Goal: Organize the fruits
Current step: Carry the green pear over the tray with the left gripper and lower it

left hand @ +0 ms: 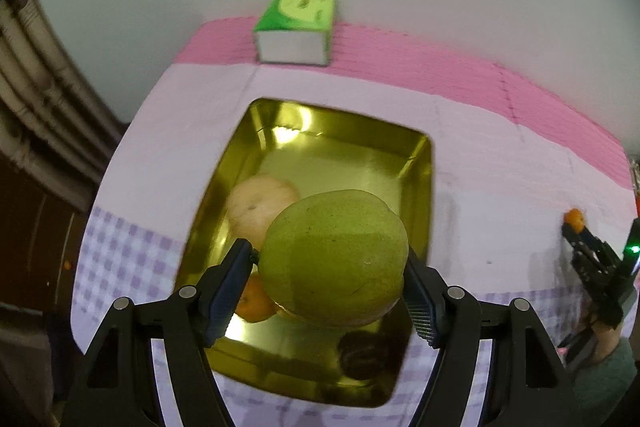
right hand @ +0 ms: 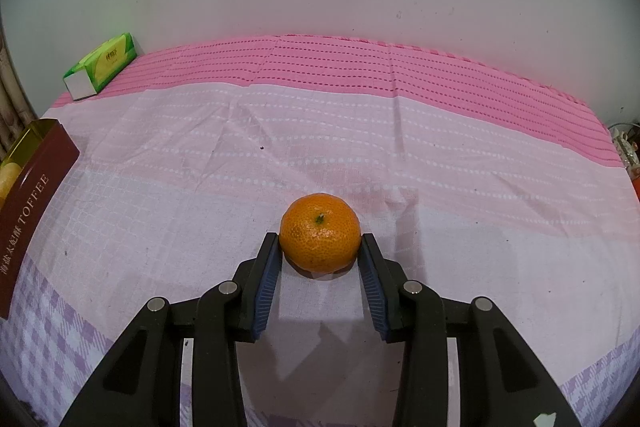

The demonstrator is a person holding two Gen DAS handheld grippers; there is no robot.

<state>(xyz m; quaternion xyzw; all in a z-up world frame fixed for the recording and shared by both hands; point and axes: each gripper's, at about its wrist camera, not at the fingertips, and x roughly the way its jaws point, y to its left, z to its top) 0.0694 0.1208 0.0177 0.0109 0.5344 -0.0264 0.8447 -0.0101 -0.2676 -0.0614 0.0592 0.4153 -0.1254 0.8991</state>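
In the left wrist view my left gripper (left hand: 329,259) is shut on a large green pear (left hand: 334,257) and holds it above a gold tin (left hand: 352,135). In the tin lie a pale round fruit (left hand: 258,205), a small orange (left hand: 254,301) and a dark brown fruit (left hand: 362,353). In the right wrist view my right gripper (right hand: 320,241) has its jaws against both sides of a mandarin (right hand: 319,237) that sits on the cloth. The right gripper and its mandarin (left hand: 575,218) also show at the far right of the left wrist view.
A green tissue box (left hand: 296,27) stands at the back by the wall; it also shows in the right wrist view (right hand: 102,66). The tin's brown side (right hand: 28,211) is at the far left there. A pink and lilac cloth (right hand: 320,131) covers the table.
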